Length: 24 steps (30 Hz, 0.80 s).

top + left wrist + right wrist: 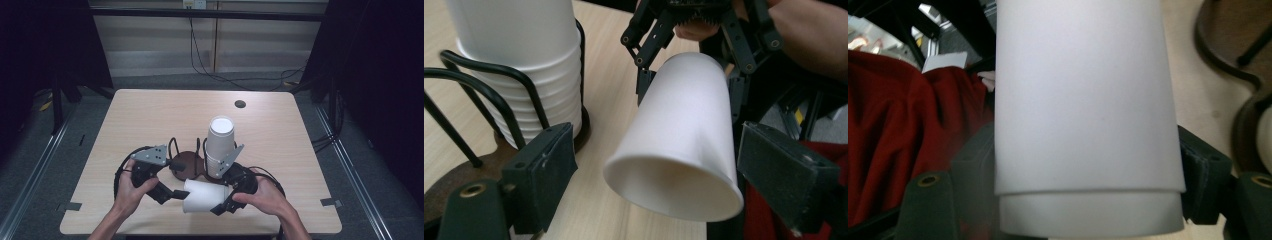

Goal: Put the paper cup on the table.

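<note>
A white paper cup point(204, 196) lies on its side just above the near edge of the wooden table point(145, 120), clamped near its base between the pads of the right gripper point(227, 200), its open mouth turned toward the left gripper point(176, 194). The left gripper's jaws stand either side of the cup's rim, one pad point(544, 167) clear of it, so they grip nothing. Just behind, a stack of white cups point(219, 142) stands upright in a black wire holder point(186, 162).
</note>
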Each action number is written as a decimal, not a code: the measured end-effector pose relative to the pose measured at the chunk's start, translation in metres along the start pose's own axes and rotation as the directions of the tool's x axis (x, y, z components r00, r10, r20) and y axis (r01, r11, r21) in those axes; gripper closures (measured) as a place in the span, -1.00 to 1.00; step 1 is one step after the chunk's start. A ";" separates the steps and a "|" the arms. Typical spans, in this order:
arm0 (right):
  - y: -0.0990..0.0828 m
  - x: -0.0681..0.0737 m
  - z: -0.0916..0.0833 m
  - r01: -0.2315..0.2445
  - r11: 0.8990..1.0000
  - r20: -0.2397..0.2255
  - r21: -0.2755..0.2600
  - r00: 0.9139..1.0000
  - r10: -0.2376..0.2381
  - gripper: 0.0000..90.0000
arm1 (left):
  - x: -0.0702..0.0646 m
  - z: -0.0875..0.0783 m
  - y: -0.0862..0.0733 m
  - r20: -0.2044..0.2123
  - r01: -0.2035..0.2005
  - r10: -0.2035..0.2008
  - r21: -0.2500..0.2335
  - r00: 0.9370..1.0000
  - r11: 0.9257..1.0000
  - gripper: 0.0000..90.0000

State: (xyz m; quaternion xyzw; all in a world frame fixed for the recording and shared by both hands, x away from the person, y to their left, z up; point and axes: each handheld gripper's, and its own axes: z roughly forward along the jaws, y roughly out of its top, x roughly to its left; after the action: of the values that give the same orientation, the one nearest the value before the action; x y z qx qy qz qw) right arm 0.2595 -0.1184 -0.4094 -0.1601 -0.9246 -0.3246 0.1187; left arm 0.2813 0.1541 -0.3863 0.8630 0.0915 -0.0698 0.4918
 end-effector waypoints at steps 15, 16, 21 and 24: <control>-0.013 0.001 -0.009 -0.012 0.989 0.051 -0.145 0.999 0.019 -0.44 | -0.001 -0.012 -0.023 -0.033 0.080 -0.080 -0.020 0.996 0.997 -0.65; -0.013 0.001 -0.009 -0.012 0.989 0.051 -0.145 0.999 0.019 -0.44 | -0.001 -0.012 -0.024 -0.041 0.079 -0.080 -0.016 0.996 0.997 -0.65; -0.014 0.001 -0.008 -0.010 0.983 0.044 -0.183 0.999 0.019 -0.44 | -0.003 -0.014 -0.030 -0.042 0.085 -0.086 -0.035 0.995 0.996 -0.65; -0.016 0.001 -0.009 -0.006 0.975 0.027 -0.220 1.000 0.013 -0.45 | -0.004 -0.018 -0.030 -0.041 0.083 -0.084 -0.037 0.996 0.996 -0.65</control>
State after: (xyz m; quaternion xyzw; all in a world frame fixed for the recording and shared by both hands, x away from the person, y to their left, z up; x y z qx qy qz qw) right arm 0.2540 -0.1361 -0.4113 -0.1812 -0.8838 -0.4221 0.0889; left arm 0.2715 0.1846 -0.4011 0.8510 0.1391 -0.0703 0.5014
